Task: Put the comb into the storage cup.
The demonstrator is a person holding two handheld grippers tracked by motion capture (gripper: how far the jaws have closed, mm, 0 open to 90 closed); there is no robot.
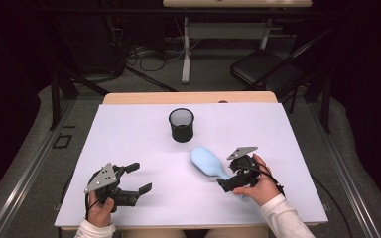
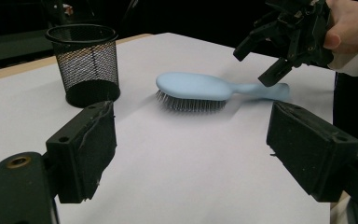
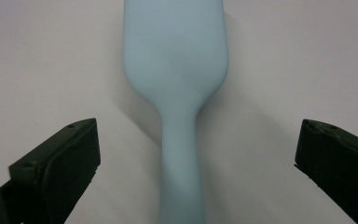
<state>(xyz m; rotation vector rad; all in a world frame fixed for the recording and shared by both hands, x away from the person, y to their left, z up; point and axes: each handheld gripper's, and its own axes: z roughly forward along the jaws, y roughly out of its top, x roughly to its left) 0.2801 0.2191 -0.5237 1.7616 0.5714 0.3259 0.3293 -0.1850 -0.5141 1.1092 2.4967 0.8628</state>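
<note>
The white bench [image 1: 144, 198] carries everything, and each place here is given relative to the black mesh cup [image 1: 181, 125] standing upright near its far middle. The light blue hairbrush [image 1: 208, 162] lies on the bench just nearer to you than the cup and a little to its right, bristles down, its broad head toward the cup and its handle running away from it toward your right hand [image 1: 261, 184]. Your right tool [image 1: 228, 182] sits nearer to you than the cup and to its right, poised over the handle; in the right gripper view its jaws stand wide on either side of the handle [image 3: 179, 163], with clear gaps and no contact. In the left gripper view the right tool [image 2: 265, 59] hangs just above the handle end, apart from it. Your left tool [image 1: 138, 177] rests nearer to you than the cup and well to its left, far from the hairbrush, its jaws wide and holding nothing, pointing across the bench toward the brush.
</note>
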